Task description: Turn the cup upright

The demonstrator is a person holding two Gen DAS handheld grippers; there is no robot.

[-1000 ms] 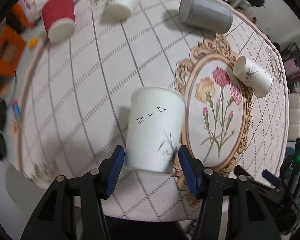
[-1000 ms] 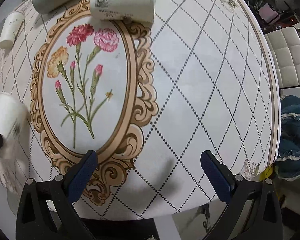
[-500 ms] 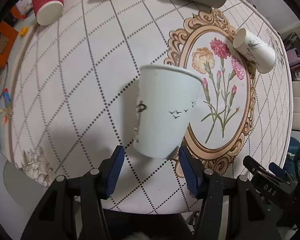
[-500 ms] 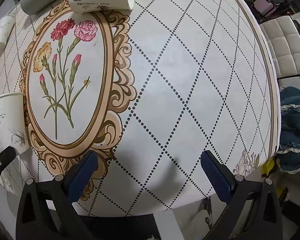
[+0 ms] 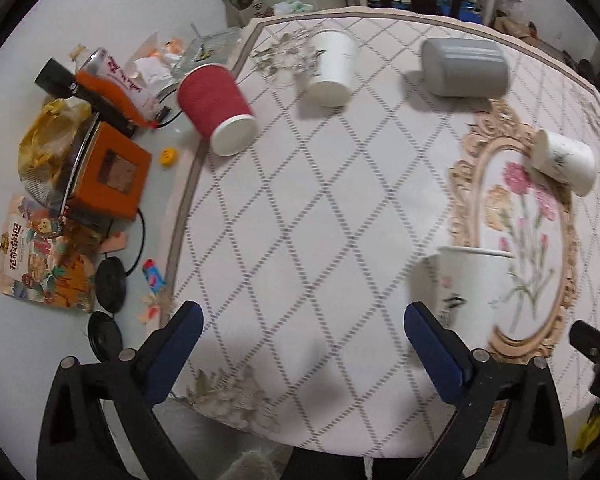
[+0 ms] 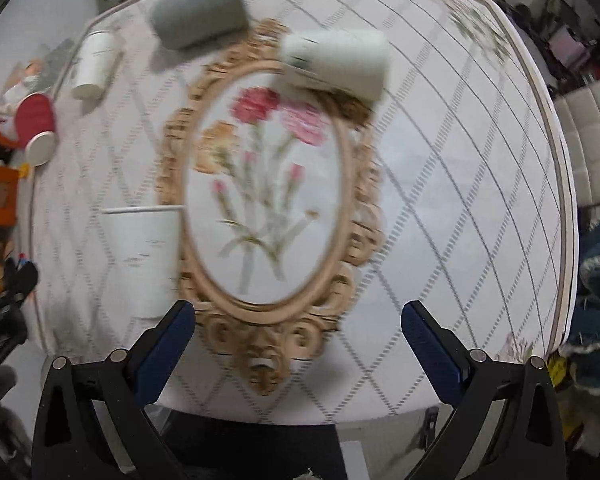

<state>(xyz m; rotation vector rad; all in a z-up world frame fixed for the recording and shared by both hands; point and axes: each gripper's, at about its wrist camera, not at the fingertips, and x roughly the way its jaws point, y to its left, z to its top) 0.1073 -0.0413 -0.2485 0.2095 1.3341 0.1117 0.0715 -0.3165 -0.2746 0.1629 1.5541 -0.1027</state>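
A white paper cup [image 5: 470, 288] with small bird prints stands upright, rim up, on the tablecloth at the left edge of the flower oval; it also shows in the right wrist view [image 6: 144, 256]. My left gripper [image 5: 304, 344] is open and empty, with the cup just beyond its right finger. My right gripper [image 6: 298, 340] is open and empty above the near end of the oval. Several other cups lie on their sides: a red one [image 5: 214, 106], a white one [image 5: 332, 68], a grey one [image 5: 466, 68] and a white printed one [image 5: 564, 160].
The round table's cloth [image 5: 320, 200] has a grid pattern and a gold-framed flower oval [image 6: 268, 184]. Left of the table lies clutter: an orange box [image 5: 108, 176], snack bags [image 5: 40, 264] and cables. A padded chair [image 6: 592, 152] stands to the right.
My left gripper held the white cup, turned it rim up, set it down and opened. It has moved back and left of the cup. My right gripper shifted left over the oval.
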